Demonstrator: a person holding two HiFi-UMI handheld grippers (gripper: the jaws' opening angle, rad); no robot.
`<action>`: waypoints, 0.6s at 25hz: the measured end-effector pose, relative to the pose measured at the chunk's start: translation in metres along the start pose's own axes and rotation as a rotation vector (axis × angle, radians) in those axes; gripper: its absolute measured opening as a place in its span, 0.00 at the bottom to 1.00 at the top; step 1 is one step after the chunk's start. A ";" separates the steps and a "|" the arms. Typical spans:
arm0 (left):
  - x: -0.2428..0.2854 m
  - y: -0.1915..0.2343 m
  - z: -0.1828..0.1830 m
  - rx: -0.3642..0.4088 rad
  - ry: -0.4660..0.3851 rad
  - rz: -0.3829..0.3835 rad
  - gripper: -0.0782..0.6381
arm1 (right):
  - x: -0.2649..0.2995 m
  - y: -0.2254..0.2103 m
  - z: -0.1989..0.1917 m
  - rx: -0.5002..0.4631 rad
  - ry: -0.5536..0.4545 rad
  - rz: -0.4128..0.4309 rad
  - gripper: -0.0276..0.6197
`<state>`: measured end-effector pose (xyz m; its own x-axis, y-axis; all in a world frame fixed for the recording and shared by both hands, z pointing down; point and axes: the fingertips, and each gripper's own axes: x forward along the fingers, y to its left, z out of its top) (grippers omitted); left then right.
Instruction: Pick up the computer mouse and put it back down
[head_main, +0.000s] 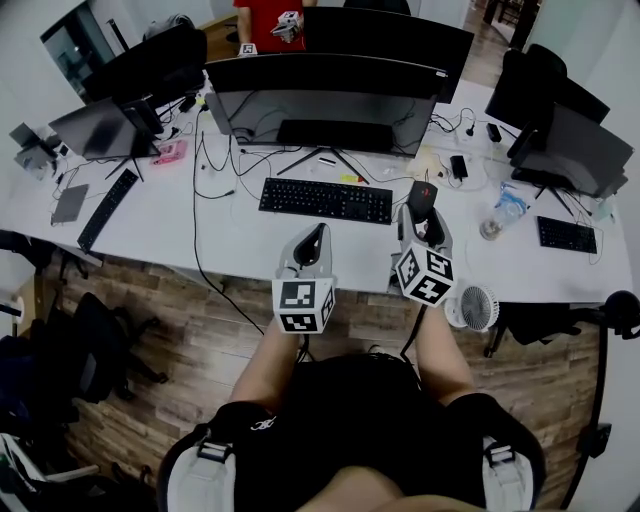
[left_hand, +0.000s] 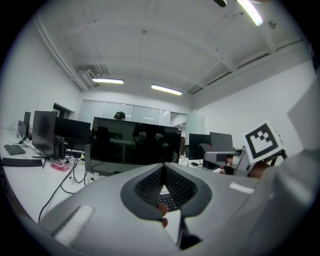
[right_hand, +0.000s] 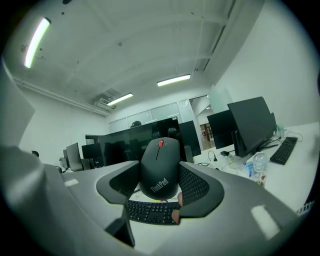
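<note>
The right gripper (head_main: 423, 222) has its jaws clamped on the sides of the black computer mouse (right_hand: 160, 167), just right of the keyboard (head_main: 326, 199). A water bottle (head_main: 498, 213) stands farther right and a small white fan (head_main: 478, 306) is at the near edge of the desk (head_main: 230, 240). The left gripper (head_main: 315, 234) is pressed fully together on nothing, over the desk's near edge in front of the keyboard. From the head view the right gripper covers the desk under the mouse, so contact there cannot be told, and in the right gripper view the mouse blocks the middle of the monitor (head_main: 330, 95).
</note>
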<state>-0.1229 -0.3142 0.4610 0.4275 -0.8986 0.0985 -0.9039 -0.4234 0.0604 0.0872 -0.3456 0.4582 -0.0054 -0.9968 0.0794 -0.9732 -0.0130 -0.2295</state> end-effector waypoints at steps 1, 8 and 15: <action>0.000 0.000 0.001 0.000 -0.001 0.001 0.18 | -0.002 0.002 0.007 -0.015 -0.017 0.004 0.42; 0.002 -0.002 0.002 0.004 -0.003 -0.004 0.18 | -0.005 0.014 0.028 -0.093 -0.065 0.027 0.42; 0.002 0.002 0.001 -0.002 -0.004 0.012 0.18 | 0.006 0.008 0.000 -0.148 0.002 0.008 0.42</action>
<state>-0.1240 -0.3172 0.4599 0.4169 -0.9039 0.0957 -0.9088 -0.4127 0.0613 0.0793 -0.3517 0.4572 -0.0133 -0.9967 0.0806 -0.9964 0.0065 -0.0846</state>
